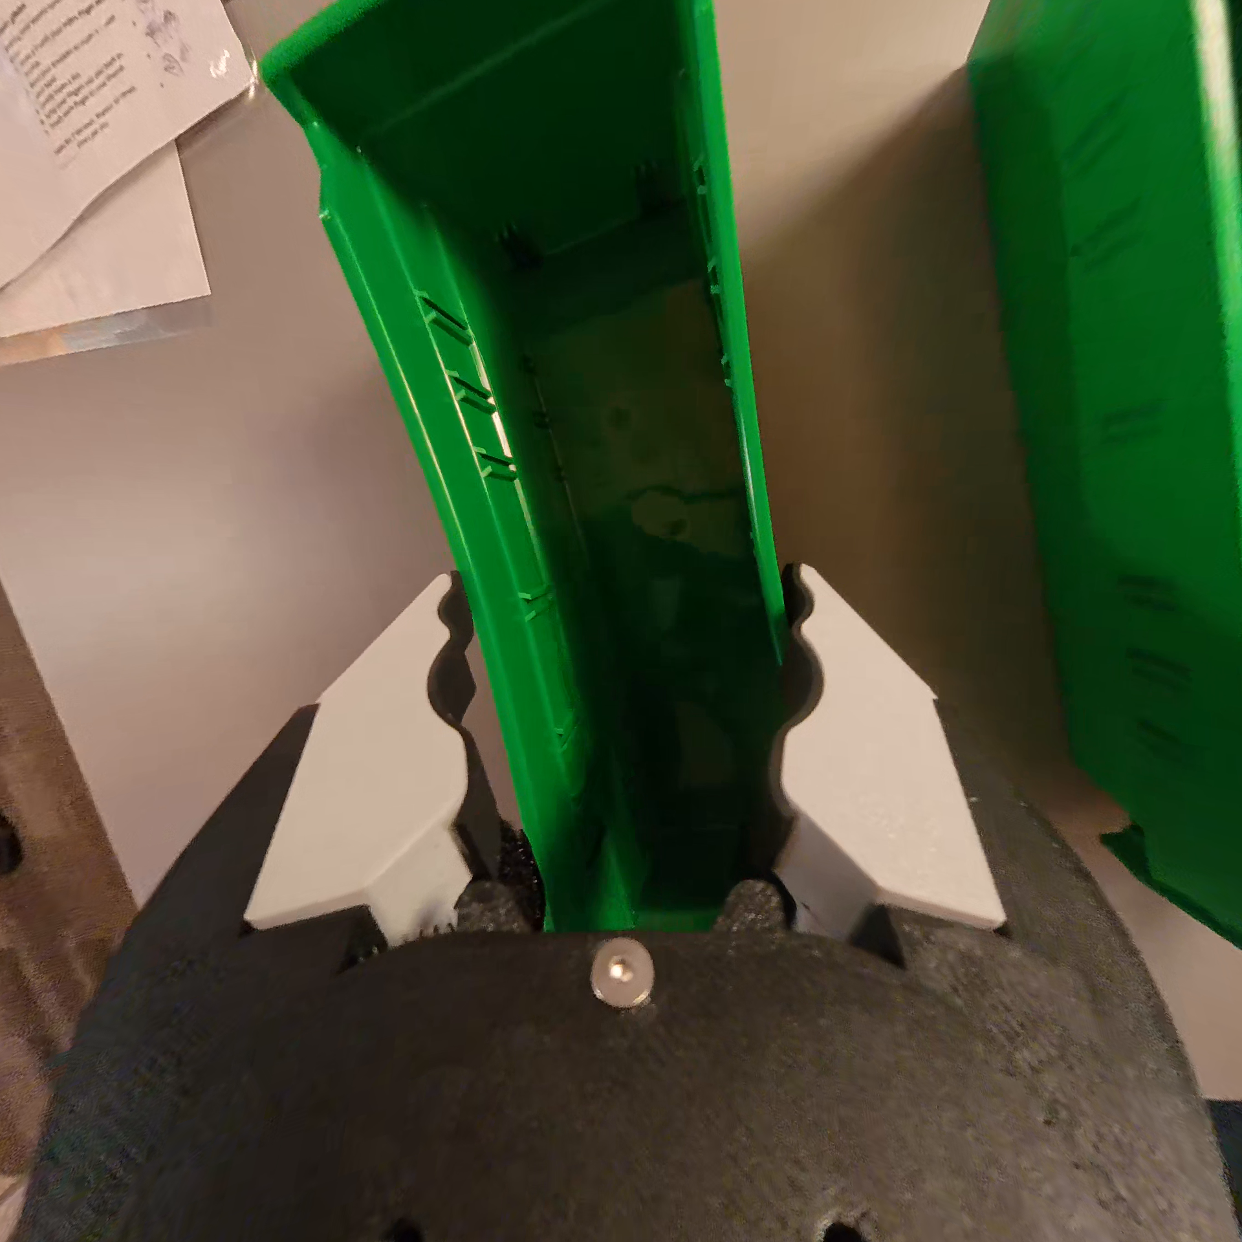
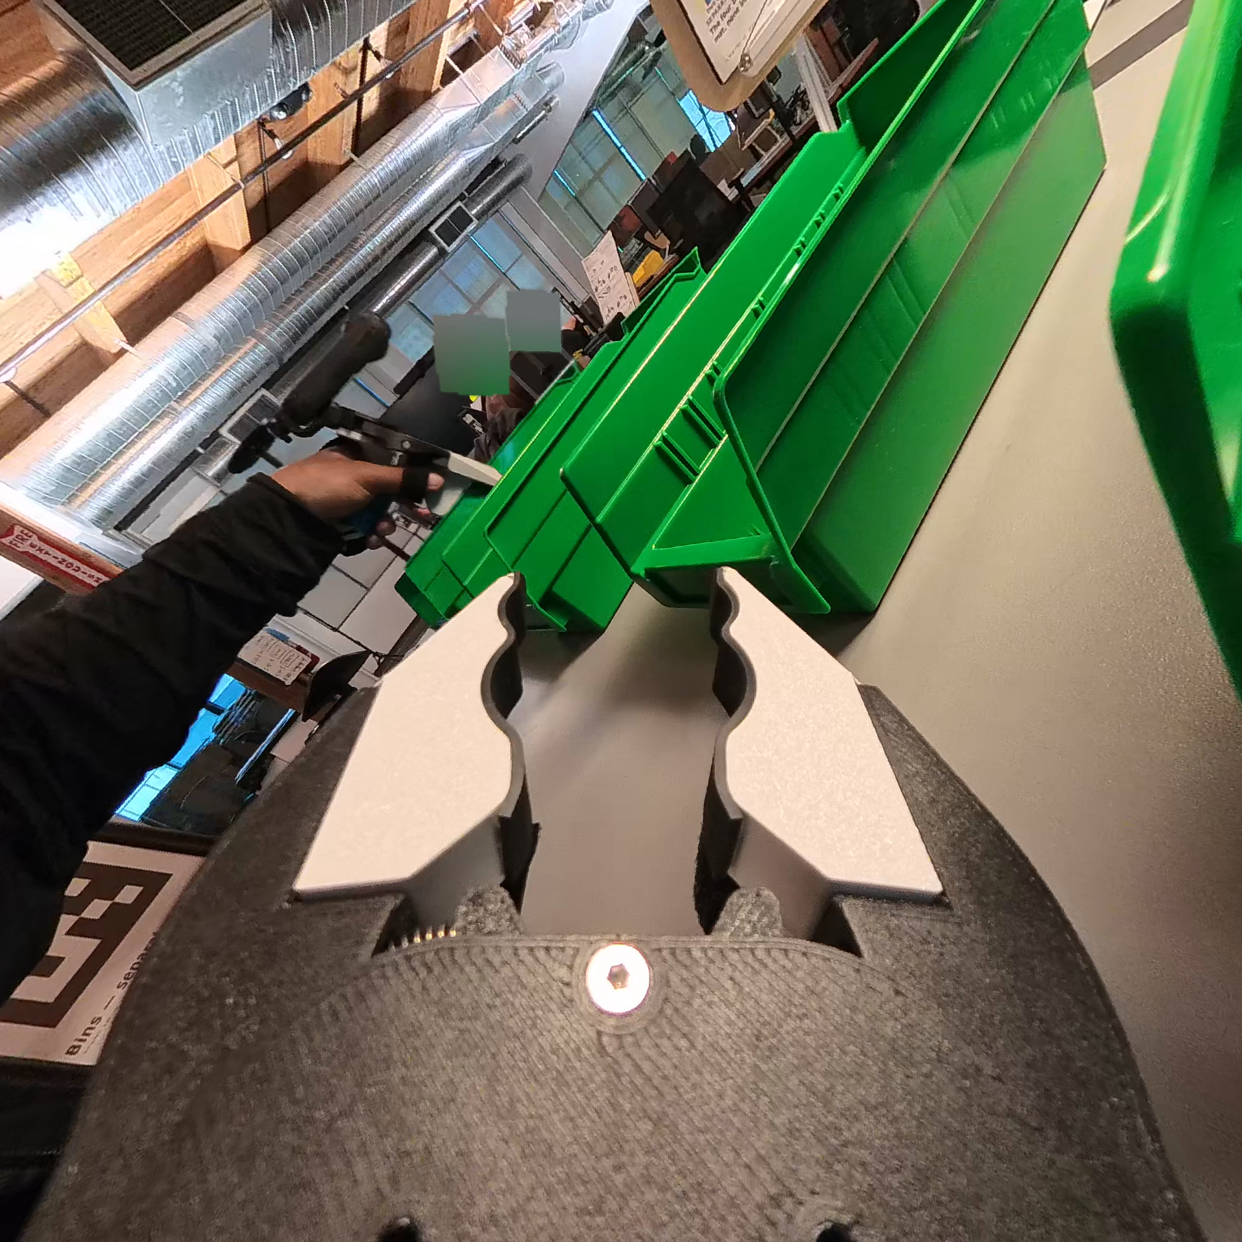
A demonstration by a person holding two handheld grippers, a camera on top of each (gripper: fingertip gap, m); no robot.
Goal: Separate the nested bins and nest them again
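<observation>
Left wrist view: the left gripper [image 1: 622, 632] has its fingers [image 1: 800, 645] clenched on a narrow green bin [image 1: 537, 201], pads pressed against both long walls. A second green bin [image 1: 1129, 403] stands to the right. Printed paper sheets [image 1: 101, 168] lie far left on the grey tabletop [image 1: 874, 403]; their text is too small to read.

Right wrist view: the right gripper [image 2: 615, 605] has its fingers [image 2: 732, 611] released, with bare tabletop between them. A stack of green bins [image 2: 773, 437] lies just beyond. A printed marker card [image 2: 87, 941] sits near left.
</observation>
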